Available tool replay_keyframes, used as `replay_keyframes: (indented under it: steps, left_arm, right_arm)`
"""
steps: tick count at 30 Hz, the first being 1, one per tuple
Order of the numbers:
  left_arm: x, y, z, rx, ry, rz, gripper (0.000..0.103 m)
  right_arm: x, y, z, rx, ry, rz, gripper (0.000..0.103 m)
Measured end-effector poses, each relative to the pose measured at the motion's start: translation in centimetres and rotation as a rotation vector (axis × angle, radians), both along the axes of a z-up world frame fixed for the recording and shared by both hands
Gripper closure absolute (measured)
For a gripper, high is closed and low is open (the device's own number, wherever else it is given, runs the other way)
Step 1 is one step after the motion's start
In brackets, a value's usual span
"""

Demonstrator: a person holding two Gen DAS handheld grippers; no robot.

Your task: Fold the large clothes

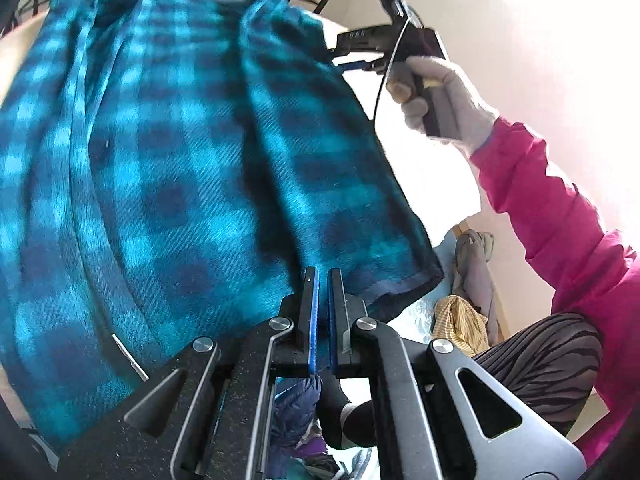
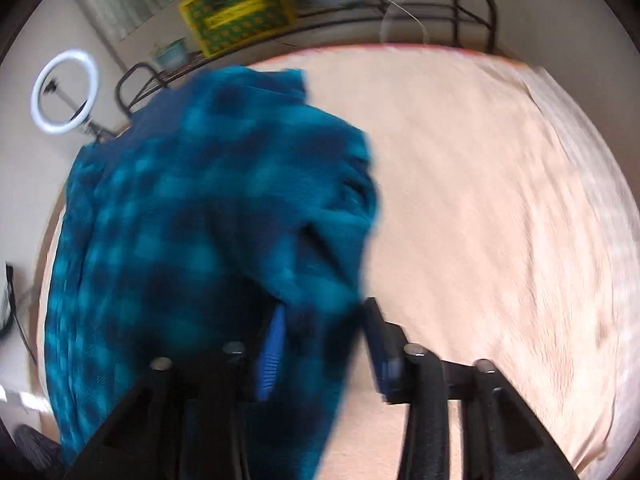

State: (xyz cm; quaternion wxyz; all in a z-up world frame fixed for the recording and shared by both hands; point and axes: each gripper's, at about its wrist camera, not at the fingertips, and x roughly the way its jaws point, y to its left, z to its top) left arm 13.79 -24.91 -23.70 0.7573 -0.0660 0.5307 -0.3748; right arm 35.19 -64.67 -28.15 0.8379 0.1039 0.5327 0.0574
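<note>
Hanging rumpled, the teal-and-navy plaid shirt (image 1: 192, 152) is pinched by both tools: left (image 1: 323, 280), right (image 2: 324, 320).

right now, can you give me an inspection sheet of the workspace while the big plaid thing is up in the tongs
surface: peach bed sheet, bare on the right side, red edge trim at the far end
job's things: blue plaid garment lifted and hanging, blurred in the right wrist view
clutter: pile of other clothes, grey and yellow striped, lying beyond the garment's lower corner
grippers: left tongs nearly closed at the garment's hem, grip itself hidden; right tongs apart with plaid cloth between them, held in a gloved hand
cables: thin cable looping down from the right tool
surroundings: ring light, yellow and green box on a shelf, dark metal bed frame
</note>
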Motion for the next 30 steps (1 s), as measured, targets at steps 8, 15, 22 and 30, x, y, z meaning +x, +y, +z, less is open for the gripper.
replay_keyframes:
  steps: [8, 15, 22, 30]
  left_arm:
    - [-2.1, -4.6, 1.7, 0.018, -0.102, -0.146, 0.102]
    - [-3.6, -9.5, 0.7, 0.081, -0.182, -0.256, 0.052]
    - [-3.1, -11.8, -1.7, 0.185, -0.214, -0.223, 0.094]
    - [-2.7, -11.3, 0.0, 0.070, -0.162, -0.208, 0.103]
  right_arm:
    - [-7.1, -2.0, 7.9, 0.034, -0.154, -0.013, 0.056]
    - [-14.9, -4.4, 14.9, 0.043, -0.271, -0.030, 0.047]
    - [-22.4, -5.7, 16.7, -0.002, -0.308, -0.070, 0.047]
    - [-26.7, -8.9, 16.1, 0.004, -0.297, -0.139, 0.047]
